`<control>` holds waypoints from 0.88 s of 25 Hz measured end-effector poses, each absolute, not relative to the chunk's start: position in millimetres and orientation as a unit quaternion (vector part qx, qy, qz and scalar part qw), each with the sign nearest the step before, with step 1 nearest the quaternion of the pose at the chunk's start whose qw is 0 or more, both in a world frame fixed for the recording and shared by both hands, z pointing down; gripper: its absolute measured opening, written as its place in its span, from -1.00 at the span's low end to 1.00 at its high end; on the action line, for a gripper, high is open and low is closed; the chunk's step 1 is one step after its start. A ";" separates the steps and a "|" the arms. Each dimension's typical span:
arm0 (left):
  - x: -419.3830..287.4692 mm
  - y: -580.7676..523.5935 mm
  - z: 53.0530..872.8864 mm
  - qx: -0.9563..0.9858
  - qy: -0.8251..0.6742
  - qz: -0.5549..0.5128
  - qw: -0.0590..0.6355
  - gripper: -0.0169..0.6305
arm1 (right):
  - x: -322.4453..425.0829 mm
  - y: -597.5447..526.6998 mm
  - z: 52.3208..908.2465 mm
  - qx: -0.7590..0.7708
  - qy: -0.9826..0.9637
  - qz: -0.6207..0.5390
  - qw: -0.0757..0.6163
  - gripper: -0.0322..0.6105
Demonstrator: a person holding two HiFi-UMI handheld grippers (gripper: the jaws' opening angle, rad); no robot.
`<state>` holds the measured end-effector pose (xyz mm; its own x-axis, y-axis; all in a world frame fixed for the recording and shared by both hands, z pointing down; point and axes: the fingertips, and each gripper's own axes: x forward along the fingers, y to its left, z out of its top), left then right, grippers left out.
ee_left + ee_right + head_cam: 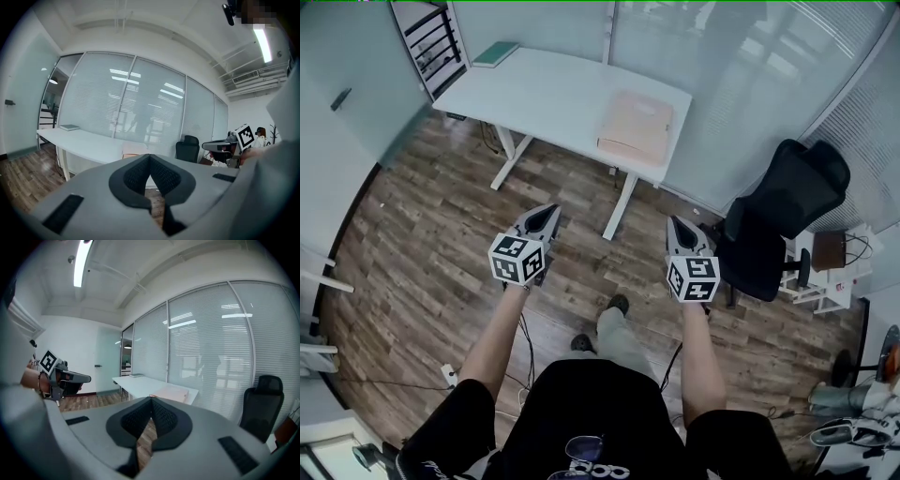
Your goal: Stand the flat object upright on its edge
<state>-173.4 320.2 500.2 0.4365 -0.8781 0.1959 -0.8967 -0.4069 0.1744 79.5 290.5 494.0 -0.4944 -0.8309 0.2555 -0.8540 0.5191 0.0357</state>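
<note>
A flat pale pink object (636,127) lies on the right end of a white table (553,94); it also shows as a pale slab (172,392) in the right gripper view and just above the jaws (133,150) in the left gripper view. My left gripper (548,216) is held in the air over the wood floor, short of the table, jaws shut with nothing between them. My right gripper (677,225) hovers level with it to the right, also shut and empty. Both point toward the table.
A green book (495,53) lies on the table's far left corner. A black office chair (773,220) stands right of the table, beside a small white stand (830,272) holding a brown bag. Glass walls with blinds back the table. Cables trail on the floor.
</note>
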 end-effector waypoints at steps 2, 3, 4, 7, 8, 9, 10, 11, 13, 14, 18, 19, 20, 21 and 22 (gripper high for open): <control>-173.6 309.5 505.8 0.839 -0.528 0.039 0.129 -0.88 | 75.9 278.4 497.1 0.486 -0.864 0.047 0.121 -0.83; -174.8 304.5 507.7 0.839 -0.527 0.041 0.130 -0.88 | 74.0 272.0 498.6 0.486 -0.865 0.050 0.118 -0.83; -177.5 299.4 509.1 0.839 -0.528 0.042 0.129 -0.88 | 71.4 265.4 500.1 0.486 -0.865 0.053 0.114 -0.83; -189.2 277.4 511.5 0.837 -0.530 0.046 0.128 -0.88 | 60.7 241.0 504.6 0.485 -0.866 0.056 0.111 -0.83; -191.8 267.4 511.9 0.837 -0.530 0.047 0.128 -0.88 | 58.5 231.0 506.0 0.485 -0.865 0.057 0.112 -0.83; -193.8 256.6 511.7 0.838 -0.529 0.047 0.128 -0.88 | 57.2 220.3 506.9 0.486 -0.865 0.058 0.112 -0.83; -195.7 245.3 510.8 0.838 -0.528 0.048 0.127 -0.88 | 56.2 209.4 507.2 0.488 -0.863 0.060 0.112 -0.83; -197.6 233.6 509.6 0.839 -0.527 0.048 0.126 -0.88 | 54.9 198.3 506.7 0.490 -0.863 0.061 0.110 -0.83; -201.3 208.8 507.8 0.839 -0.527 0.049 0.123 -0.88 | 51.9 175.4 505.5 0.491 -0.862 0.061 0.109 -0.83; -202.6 196.1 507.6 0.839 -0.528 0.050 0.123 -0.88 | 51.1 163.5 505.7 0.491 -0.862 0.062 0.109 -0.83; -204.5 147.8 505.7 0.837 -0.529 0.052 0.126 -0.88 | 51.2 114.0 505.3 0.490 -0.862 0.067 0.115 -0.83; -206.1 136.0 504.7 0.837 -0.530 0.053 0.126 -0.88 | 50.4 101.6 504.7 0.490 -0.861 0.067 0.115 -0.83; -207.8 124.5 504.0 0.837 -0.530 0.053 0.126 -0.88 | 49.9 89.7 504.4 0.490 -0.861 0.068 0.116 -0.83; -209.1 113.5 503.5 0.836 -0.531 0.053 0.127 -0.88 | 49.8 78.3 504.3 0.490 -0.861 0.070 0.116 -0.83; -210.0 103.0 503.2 0.836 -0.531 0.054 0.127 -0.88 | 49.9 67.7 504.2 0.490 -0.861 0.071 0.116 -0.83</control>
<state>-210.0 103.0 503.2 0.4293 -0.8748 0.2246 -0.9021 -0.4028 0.1550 49.9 67.7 504.2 -0.4937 -0.8271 0.2688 -0.8600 0.5103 -0.0092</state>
